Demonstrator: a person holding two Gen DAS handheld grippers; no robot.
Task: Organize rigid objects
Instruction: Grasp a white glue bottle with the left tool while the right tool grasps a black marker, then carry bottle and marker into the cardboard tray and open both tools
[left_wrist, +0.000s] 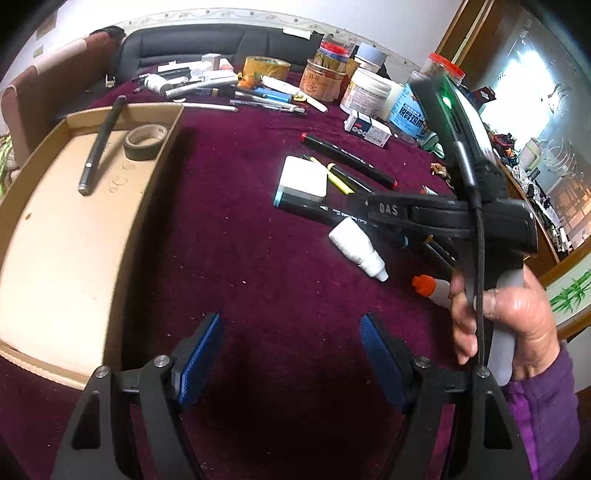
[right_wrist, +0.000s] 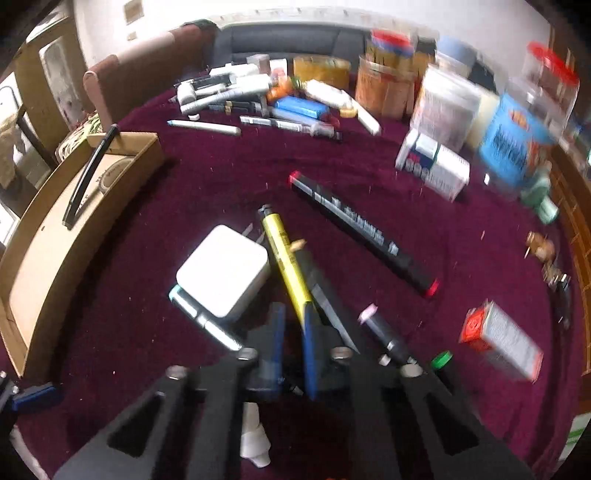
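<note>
**Right fingers closing in on the yellow pen; box waits at nine o'clock**

From my seat, the biggest thing is the maroon-clothed surface (left_wrist: 258, 258), scattered with stationery and jars. At nine o'clock on it sits the open cardboard box (left_wrist: 74, 221), already holding a black pen (left_wrist: 98, 147) and a roll of dark tape (left_wrist: 144, 142). I judge that to be where the loose pieces go.

Near the middle lies a white charger cube (right_wrist: 223, 269), resting on a blue-capped marker (right_wrist: 199, 315). At two o'clock of the cube lies a long black marker with red ends (right_wrist: 360, 232), apart from the rest.

The yellow pen (right_wrist: 284, 258) leans against the cube's right edge, its near end running between my right gripper (right_wrist: 291, 332) fingers. They stand narrowly apart around that end; with the blur I cannot tell whether they grip it yet.

I expect the pen to be light, stiff and slick-barrelled. A hold further up the barrel, clear of the cube, should keep it from pivoting.

My left gripper (left_wrist: 291, 354) hovers wide open over bare cloth, holding nothing. A small white dropper bottle (left_wrist: 356, 247) lies at one o'clock from it.
</note>
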